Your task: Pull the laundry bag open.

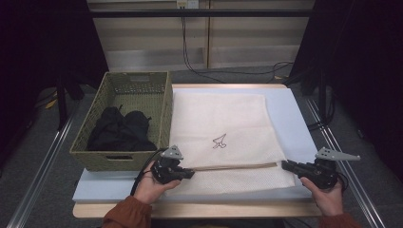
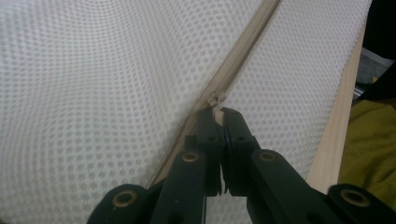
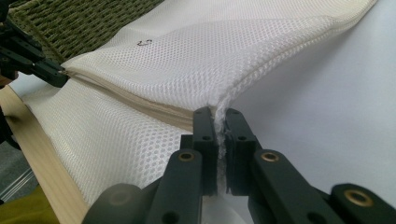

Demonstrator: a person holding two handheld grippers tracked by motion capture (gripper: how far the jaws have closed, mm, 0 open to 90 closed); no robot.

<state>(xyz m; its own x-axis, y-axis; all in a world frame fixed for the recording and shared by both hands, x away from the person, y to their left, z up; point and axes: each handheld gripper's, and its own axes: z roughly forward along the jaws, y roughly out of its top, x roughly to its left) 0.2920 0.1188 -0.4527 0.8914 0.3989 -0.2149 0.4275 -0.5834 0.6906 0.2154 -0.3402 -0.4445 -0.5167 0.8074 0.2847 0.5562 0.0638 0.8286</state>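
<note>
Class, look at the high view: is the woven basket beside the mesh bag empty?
No, the woven basket holds a heap of black cloth.

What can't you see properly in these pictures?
- Zipper pull: left gripper view, the left tongs shut over most of it.
- Small drawing on the mesh bag: high view, too small to read.
- Dark clothes: high view, too dark; basket wall hides their lower part.

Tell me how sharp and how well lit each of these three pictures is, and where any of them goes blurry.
High view: dim, dark surround, the white mesh laundry bag the brightest thing, slightly soft. Left gripper view: mesh sharp near the beige zipper pull, the black left gripper blurred low down. Right gripper view: evenly lit, mesh crisp at the right gripper, the green woven basket soft.
</note>
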